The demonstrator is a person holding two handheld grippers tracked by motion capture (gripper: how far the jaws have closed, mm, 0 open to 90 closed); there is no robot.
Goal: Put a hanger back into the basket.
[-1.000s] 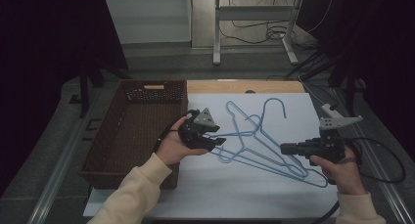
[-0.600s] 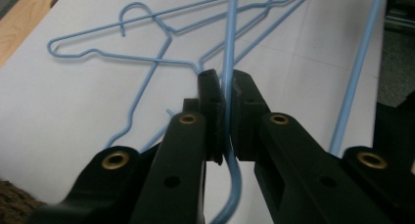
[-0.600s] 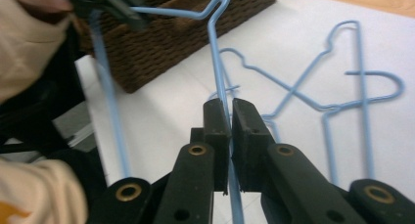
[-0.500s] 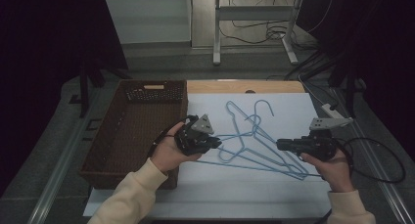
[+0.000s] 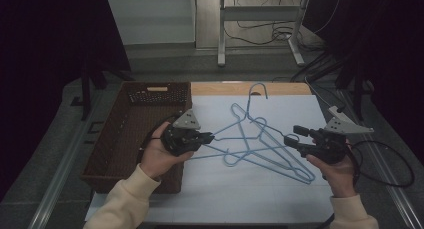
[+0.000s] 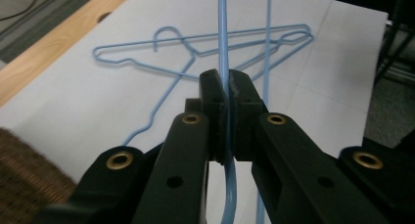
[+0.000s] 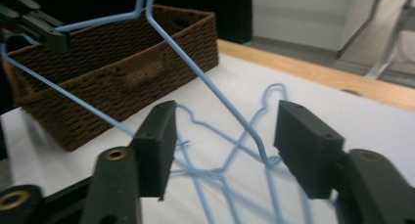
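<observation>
We hold our left gripper [image 5: 209, 137] at the centre left of the high view, palm cupped under its body, cream sleeve rising from the bottom edge. Its jaws are pressed together, pointing toward the frame's right. Our right gripper [image 5: 291, 135] sits at the centre right, gripped from below, pointing toward the frame's left. Its jaws have just been opening and stand well apart, gripping nothing.
</observation>
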